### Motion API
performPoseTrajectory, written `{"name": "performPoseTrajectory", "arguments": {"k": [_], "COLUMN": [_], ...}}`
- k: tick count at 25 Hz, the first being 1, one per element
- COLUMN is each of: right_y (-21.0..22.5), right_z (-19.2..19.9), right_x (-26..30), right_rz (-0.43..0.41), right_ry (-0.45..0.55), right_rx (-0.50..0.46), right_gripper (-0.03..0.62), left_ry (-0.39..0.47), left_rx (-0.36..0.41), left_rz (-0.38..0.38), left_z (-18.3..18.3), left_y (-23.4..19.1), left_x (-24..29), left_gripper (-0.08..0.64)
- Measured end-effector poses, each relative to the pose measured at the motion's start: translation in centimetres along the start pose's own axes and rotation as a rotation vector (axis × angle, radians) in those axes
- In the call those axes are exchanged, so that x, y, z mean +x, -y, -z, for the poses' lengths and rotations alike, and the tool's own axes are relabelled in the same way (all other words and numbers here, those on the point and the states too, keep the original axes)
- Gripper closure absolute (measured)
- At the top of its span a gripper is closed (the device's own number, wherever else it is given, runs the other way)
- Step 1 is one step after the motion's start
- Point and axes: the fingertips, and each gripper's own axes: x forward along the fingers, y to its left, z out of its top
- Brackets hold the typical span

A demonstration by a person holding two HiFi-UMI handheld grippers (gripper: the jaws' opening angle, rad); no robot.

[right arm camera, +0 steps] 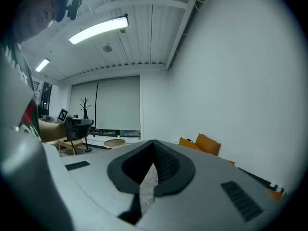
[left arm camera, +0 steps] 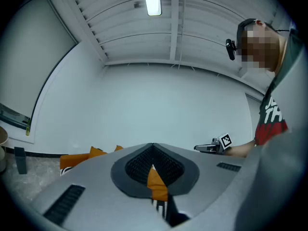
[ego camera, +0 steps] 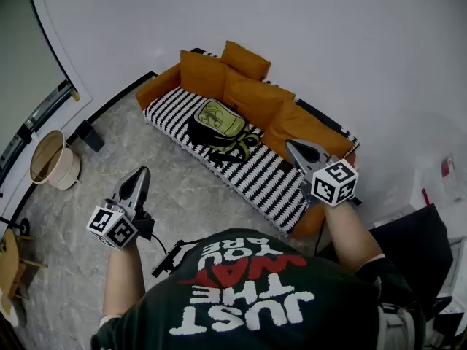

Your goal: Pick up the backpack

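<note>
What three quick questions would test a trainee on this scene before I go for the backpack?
1. True or false: the green-and-black fabric backpack lies on the black-and-white striped sofa.
2. The left claw is: A) shut on the backpack; B) shut, holding nothing, apart from the backpack; C) wide open.
3. Fill in: the soft square cushions along the sofa's back are ____.
Key: 1 true; 2 B; 3 orange.

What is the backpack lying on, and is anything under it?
The green-and-black backpack lies on the sofa's black-and-white striped seat, in front of the orange back cushions. Whatever lies directly beneath it is covered.
</note>
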Motion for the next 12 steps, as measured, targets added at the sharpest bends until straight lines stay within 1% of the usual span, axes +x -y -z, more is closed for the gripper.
{"name": "performPoseTrajectory", "arguments": {"k": [9,12], "right_y": [-0.17,0.14], "right_z": [0.07,-0.01], "right_x": [0.40,0.29], "right_rz": [-0.001,0.000], "right_ry": [-0.002,0.012], "right_rx": [-0.007,-0.005], "right_gripper": [0.568,0.568], "left_ry": [-0.011,-0.009], "left_rx": [0.002,0.001], "left_rz": [0.011,0.014], "left_z": [0.25,0.21], "left_y": [-0.12,-0.12], "left_x": [0.49,0.87], "left_gripper": [0.549,0.549]}}
